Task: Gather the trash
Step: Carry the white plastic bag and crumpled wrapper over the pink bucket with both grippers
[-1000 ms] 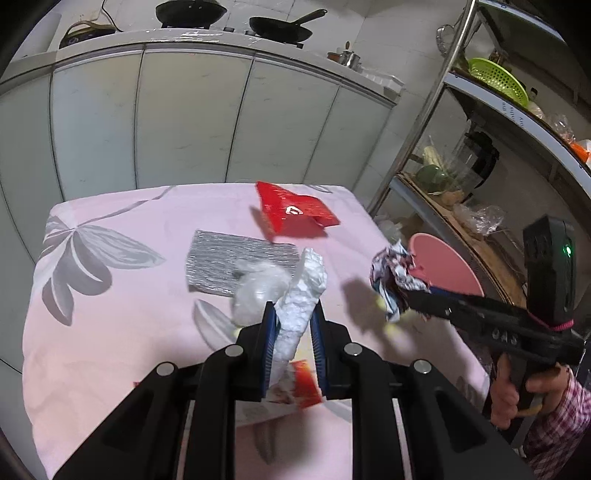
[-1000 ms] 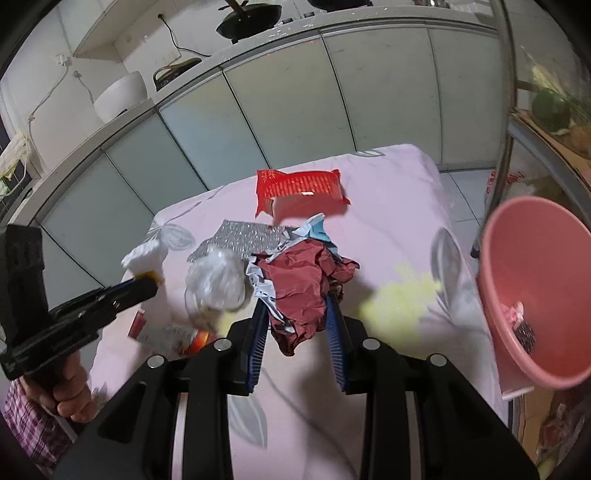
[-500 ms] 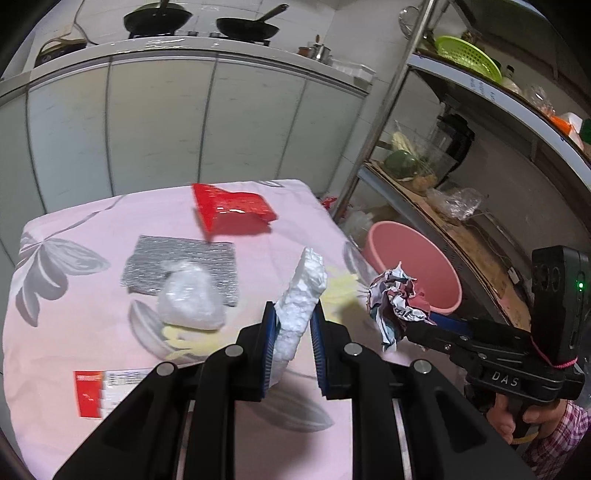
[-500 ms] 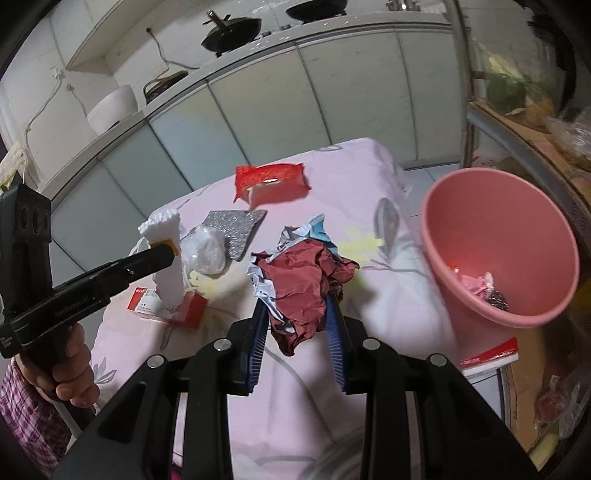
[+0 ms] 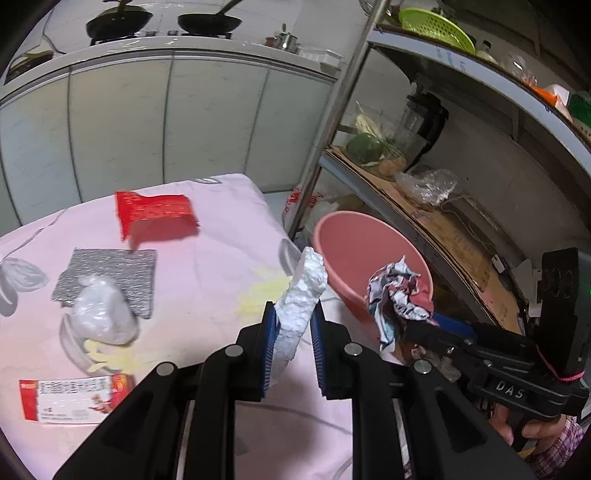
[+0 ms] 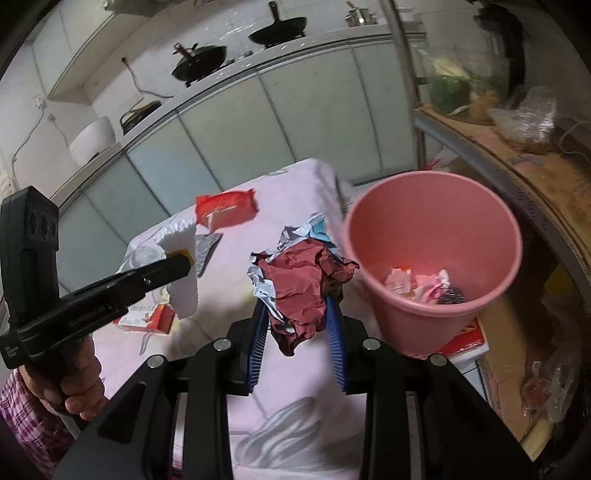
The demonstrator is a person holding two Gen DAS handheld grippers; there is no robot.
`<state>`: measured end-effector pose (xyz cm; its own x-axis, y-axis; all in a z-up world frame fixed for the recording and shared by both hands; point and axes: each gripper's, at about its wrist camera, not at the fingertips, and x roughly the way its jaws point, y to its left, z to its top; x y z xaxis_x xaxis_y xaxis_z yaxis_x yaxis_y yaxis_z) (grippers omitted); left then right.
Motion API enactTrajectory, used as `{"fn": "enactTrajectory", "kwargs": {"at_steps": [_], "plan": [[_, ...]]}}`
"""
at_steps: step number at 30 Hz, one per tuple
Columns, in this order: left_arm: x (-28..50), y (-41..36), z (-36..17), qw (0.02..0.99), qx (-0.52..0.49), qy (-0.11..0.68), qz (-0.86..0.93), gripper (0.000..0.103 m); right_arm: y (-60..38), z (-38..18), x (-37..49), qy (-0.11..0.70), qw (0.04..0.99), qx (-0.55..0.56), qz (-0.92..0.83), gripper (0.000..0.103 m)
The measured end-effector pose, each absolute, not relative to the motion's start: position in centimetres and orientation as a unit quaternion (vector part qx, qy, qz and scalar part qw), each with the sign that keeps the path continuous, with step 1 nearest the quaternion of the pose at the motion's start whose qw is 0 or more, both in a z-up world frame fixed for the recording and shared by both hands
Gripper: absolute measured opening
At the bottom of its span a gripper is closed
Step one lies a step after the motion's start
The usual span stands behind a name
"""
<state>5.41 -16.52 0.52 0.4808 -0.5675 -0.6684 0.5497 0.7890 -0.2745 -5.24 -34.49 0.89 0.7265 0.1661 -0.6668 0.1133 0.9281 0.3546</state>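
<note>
Both tongs were loaded: left tongs [image 5: 292, 328] clamped on a foam chunk [image 5: 301, 295], right tongs [image 6: 297, 317] on crumpled paper [image 6: 299, 291], near the pink bucket [image 6: 476, 314].

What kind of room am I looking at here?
Most likely a home kitchen: black pans sit on a stove above pale cabinets, and a metal shelf rack holds vegetables and a green colander.

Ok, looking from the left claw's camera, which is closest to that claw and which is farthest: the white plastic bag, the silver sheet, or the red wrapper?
From the left claw, which grips the white foam piece:
1. White plastic bag, on the pink cloth to the claw's left, nearest.
2. Silver sheet, just behind the bag and partly under it.
3. Red wrapper, near the table's far edge, farthest.
</note>
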Motion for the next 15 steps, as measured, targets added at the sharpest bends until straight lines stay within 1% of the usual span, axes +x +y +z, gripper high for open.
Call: {"fn": "enactTrajectory", "kwargs": {"at_steps": [15], "plan": [[5.7, -23.9, 0.2, 0.850, 0.009, 0.390, -0.354, 0.018, -40.5, -0.1, -6.5, 0.354, 0.910, 0.212, -0.051, 0.031]]}}
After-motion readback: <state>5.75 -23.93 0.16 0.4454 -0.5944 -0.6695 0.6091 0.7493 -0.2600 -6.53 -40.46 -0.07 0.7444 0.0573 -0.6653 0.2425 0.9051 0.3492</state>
